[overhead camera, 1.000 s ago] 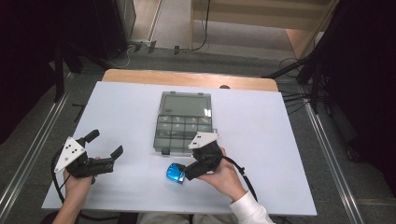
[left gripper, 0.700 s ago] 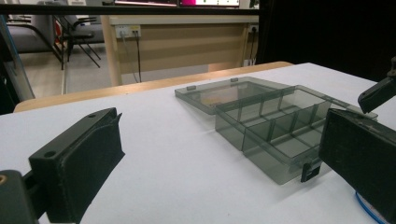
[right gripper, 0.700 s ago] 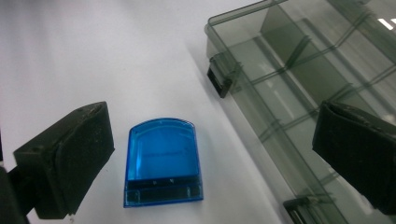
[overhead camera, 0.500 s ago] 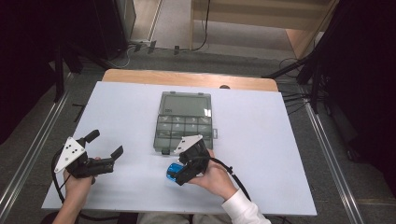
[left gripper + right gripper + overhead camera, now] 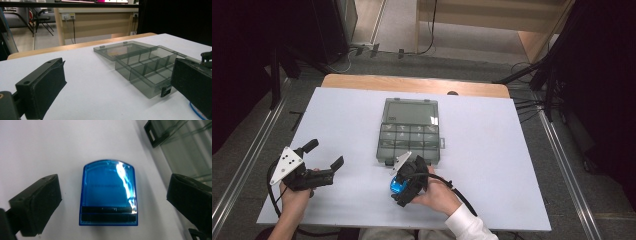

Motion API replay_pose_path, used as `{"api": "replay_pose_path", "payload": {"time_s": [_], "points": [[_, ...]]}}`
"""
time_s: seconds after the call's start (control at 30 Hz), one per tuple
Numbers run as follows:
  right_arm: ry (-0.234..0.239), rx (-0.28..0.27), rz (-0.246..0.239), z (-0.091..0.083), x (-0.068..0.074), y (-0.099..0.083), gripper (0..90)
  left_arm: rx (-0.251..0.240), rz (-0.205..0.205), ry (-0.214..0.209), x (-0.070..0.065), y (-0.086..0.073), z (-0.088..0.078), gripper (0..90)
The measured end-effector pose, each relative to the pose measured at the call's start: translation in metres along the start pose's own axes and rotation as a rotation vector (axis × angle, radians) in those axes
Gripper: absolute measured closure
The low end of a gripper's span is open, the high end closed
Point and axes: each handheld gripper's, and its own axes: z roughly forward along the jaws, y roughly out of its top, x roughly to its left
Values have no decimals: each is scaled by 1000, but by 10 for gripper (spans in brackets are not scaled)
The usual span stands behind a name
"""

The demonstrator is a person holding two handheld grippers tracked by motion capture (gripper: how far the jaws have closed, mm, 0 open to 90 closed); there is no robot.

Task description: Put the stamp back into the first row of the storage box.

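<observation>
Jaws of the right tool (image 5: 404,181) are spread wide either side of a blue translucent case (image 5: 108,193), which lies flat on the white bench (image 5: 512,165) at six o'clock of the open smoke-grey organiser box (image 5: 409,132), just beside its front latch. The case should be centred between the jaws before closing (glossy plastic may slip). The left tool (image 5: 324,157) is held spread and empty at nine o'clock
</observation>
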Motion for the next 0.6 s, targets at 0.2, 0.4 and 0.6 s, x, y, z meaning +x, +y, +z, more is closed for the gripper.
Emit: {"api": "replay_pose_path", "payload": {"time_s": [0.2,0.4,0.6], "points": [[47,58,-11,5,-1,-1,217,2,-2,-4,0,0,0,0],[47,65,19,-1,-3,-2,418,-6,-9,-12,1,0,0,0],[76,67,34,-2,-6,-2,419,-3,-8,-12,1,0,0,0]]}}
